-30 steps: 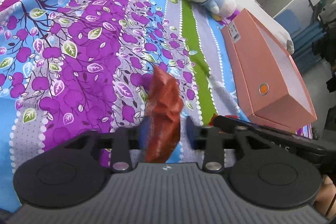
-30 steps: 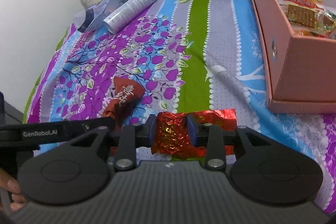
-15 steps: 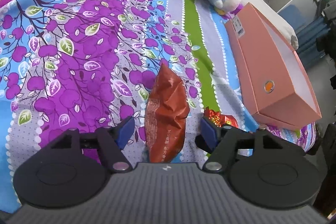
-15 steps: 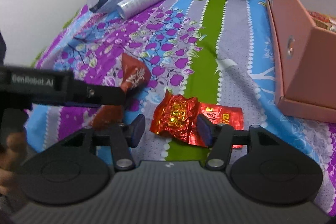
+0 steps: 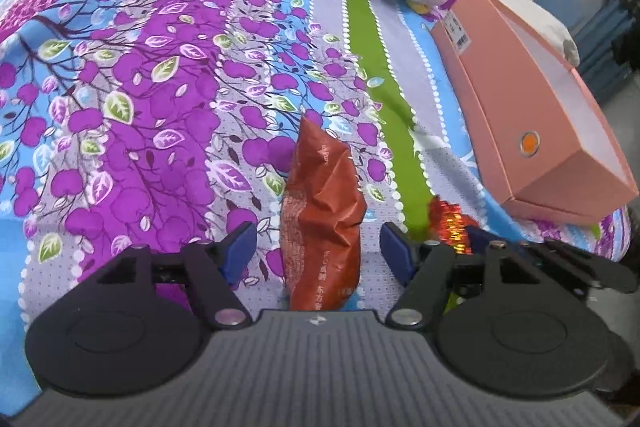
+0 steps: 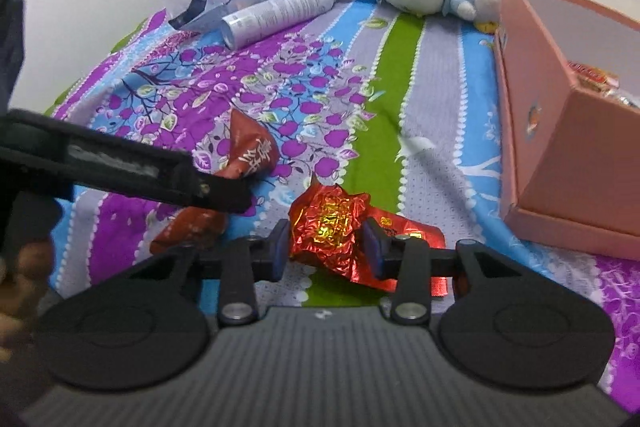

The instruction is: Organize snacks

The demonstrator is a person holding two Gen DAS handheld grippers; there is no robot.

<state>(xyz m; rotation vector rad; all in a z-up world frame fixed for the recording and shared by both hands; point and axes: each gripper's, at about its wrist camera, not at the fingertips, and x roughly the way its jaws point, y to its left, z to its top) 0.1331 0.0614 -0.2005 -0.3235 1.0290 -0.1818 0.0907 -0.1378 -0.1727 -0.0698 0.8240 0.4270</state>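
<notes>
Floral bedspread (image 5: 168, 115) under both my tools. My left gripper (image 5: 318, 251) has jaws released around the brown snack bag (image 5: 320, 219), not touching. My right gripper (image 6: 326, 249) has jaws closing, grasping the red foil packet (image 6: 328, 223). Pink box (image 6: 560, 147) at two o'clock.

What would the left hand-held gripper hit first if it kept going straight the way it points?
Probably the brown snack packet, which lies between the open fingers of the left hand-held gripper, with the bedsheet just under it; depth is hard to judge.
</notes>
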